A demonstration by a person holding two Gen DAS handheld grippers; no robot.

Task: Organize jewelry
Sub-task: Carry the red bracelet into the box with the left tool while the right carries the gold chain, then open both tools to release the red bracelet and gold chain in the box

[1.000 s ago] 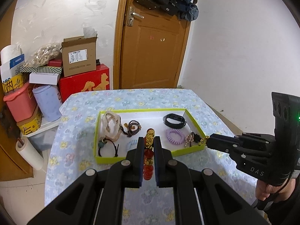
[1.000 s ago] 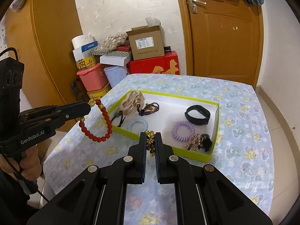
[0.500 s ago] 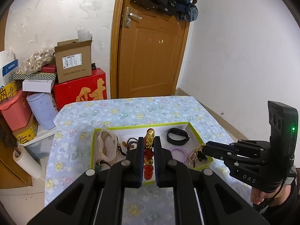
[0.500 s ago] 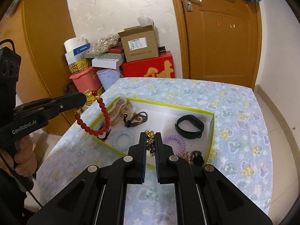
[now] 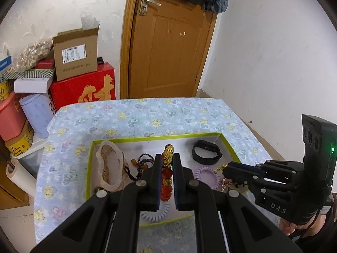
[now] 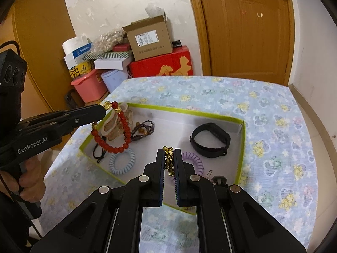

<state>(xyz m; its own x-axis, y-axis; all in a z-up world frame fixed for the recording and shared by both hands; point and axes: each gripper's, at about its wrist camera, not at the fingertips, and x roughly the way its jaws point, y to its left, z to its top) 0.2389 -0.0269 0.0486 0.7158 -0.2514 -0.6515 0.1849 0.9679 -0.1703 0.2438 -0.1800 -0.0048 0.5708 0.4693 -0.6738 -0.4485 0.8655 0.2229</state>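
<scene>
On the left, the left hand-held gripper (image 6: 105,110) is clamped on a red bead bracelet (image 6: 118,135), which dangles above the near-left corner of the green-edged tray (image 6: 242,147) on the table (image 6: 273,126). To its right, the right hand-held gripper (image 6: 169,160) pinches a gold chain (image 6: 168,158) over the tray's front. Beyond its tips lie hair coils and a black wristband (image 6: 208,140). Judging by this, sorting is nearly done; two pieces remain to set down.
</scene>
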